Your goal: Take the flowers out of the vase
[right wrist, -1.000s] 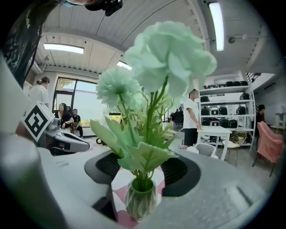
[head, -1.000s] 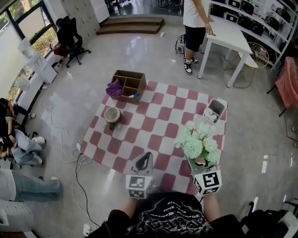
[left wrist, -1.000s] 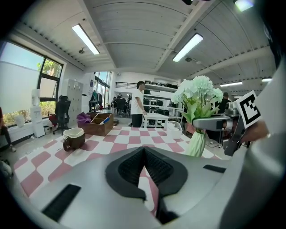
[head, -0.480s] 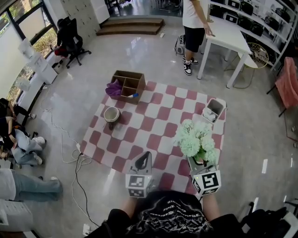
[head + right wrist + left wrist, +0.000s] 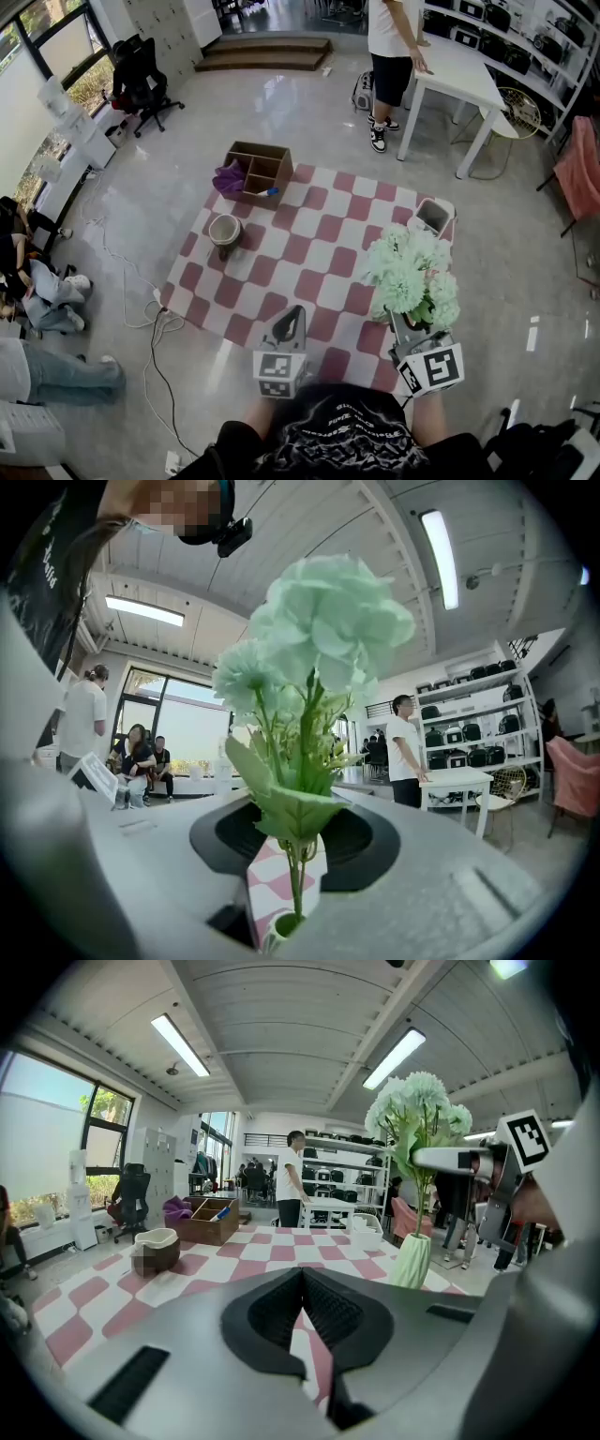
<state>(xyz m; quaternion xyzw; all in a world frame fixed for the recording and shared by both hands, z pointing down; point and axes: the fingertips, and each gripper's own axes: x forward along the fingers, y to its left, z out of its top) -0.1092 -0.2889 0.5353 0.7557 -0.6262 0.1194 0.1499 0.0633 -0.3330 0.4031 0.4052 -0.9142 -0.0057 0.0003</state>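
My right hand-held gripper [image 5: 409, 328] has the bunch of pale green artificial flowers [image 5: 411, 274] by the stems, at the lower right of the head view.

I see rounded, ruffled mint-white heads crowded at the top, with thin green stems and broad green leaves below them. In the right gripper view the stems run up between the jaws, which have just been closing and pinch the bunch. Under the jaws the stem ends dip into the mouth of the pale green ribbed vase [image 5: 412, 1260]. That vase stands upright on the pink-and-white chequered rug [image 5: 300, 253], right of centre in the left gripper view. My left hand-held gripper [image 5: 292, 321], low at the centre of the head view, has its jaws together with nothing between them.
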